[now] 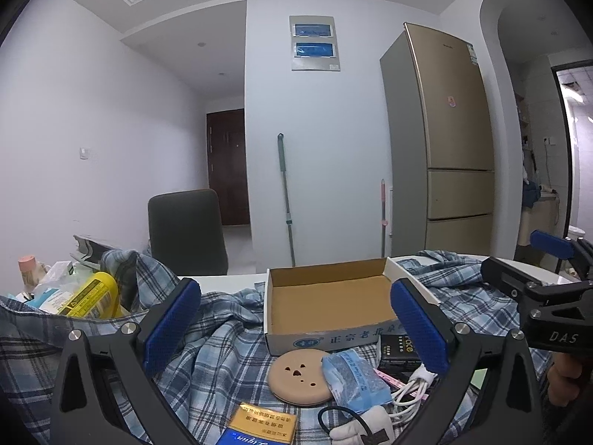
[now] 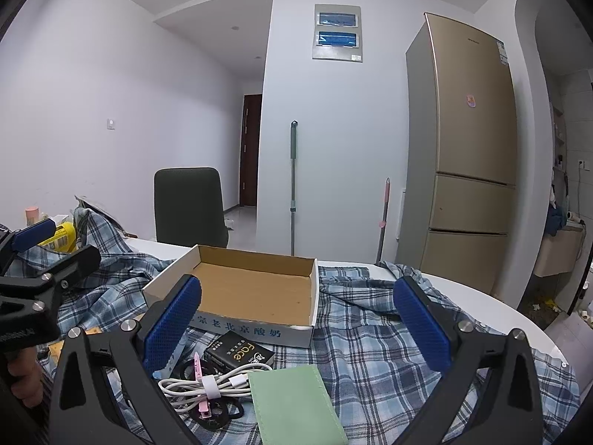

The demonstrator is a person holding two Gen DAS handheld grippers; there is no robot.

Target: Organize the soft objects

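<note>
Nearest, both claws gape with nothing between them: the left gripper (image 1: pixel 296 328) above a tan sponge puff (image 1: pixel 299 375), the right gripper (image 2: pixel 296 322) above a black "Face" box (image 2: pixel 240 353) and green cloth (image 2: pixel 296 404). Beyond, the cardboard box (image 2: pixel 237 298), printed "老北京酸奶", sits empty on the plaid shirt (image 2: pixel 374 337).

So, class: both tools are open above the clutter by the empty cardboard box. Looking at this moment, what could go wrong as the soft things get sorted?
1. The white cable lies coiled over the black hair ties; grabbing one may drag the other along.
2. The cardboard box sits on the rumpled plaid shirt; tugging the shirt could shift or tip it.
3. The round beige puff touches the blue packet, so a wide grasp might pinch both.
</note>
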